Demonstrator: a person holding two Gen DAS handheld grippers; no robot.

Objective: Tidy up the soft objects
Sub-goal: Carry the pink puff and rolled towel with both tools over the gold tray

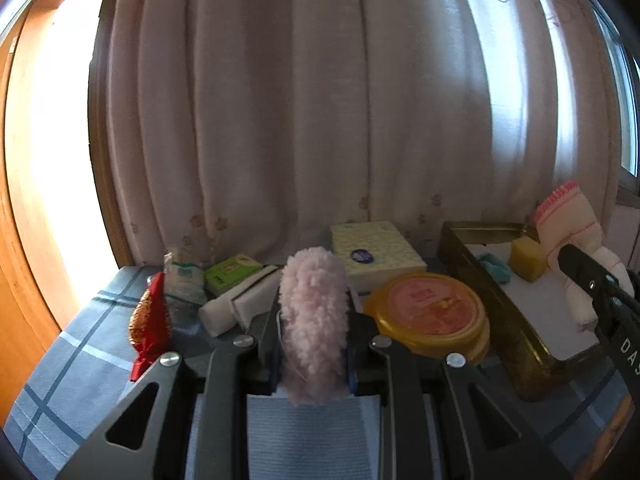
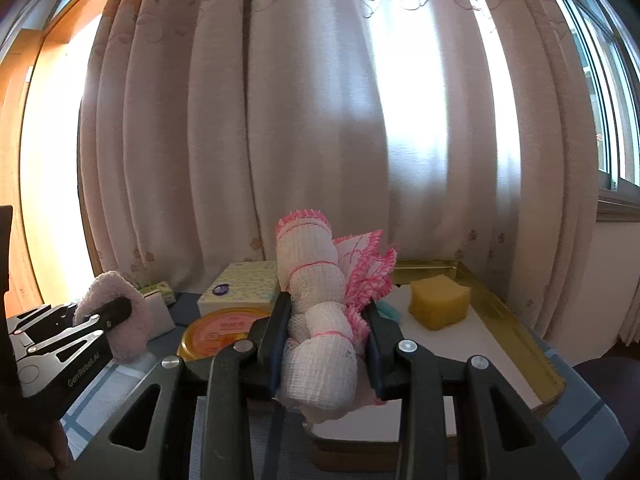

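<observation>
The right gripper (image 2: 326, 344), pinching the upright cloth roll (image 2: 316, 320), sat nearer the tray (image 2: 520, 320) at frame right than the left gripper (image 1: 313, 320), pinching the puff (image 1: 314, 320).

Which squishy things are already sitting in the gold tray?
The yellow sponge and a small teal item lie in the gold tray; the others are gripped.

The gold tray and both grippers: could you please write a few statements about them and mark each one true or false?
1. The left gripper is shut on the fluffy pink pad. True.
2. The right gripper is open and holds nothing. False: it is clamped on the white-and-pink cloth bundle.
3. A yellow sponge lies in the gold tray. True.
4. The round orange lid lies inside that tray. False: it sits on the checked tablecloth beside it.
</observation>
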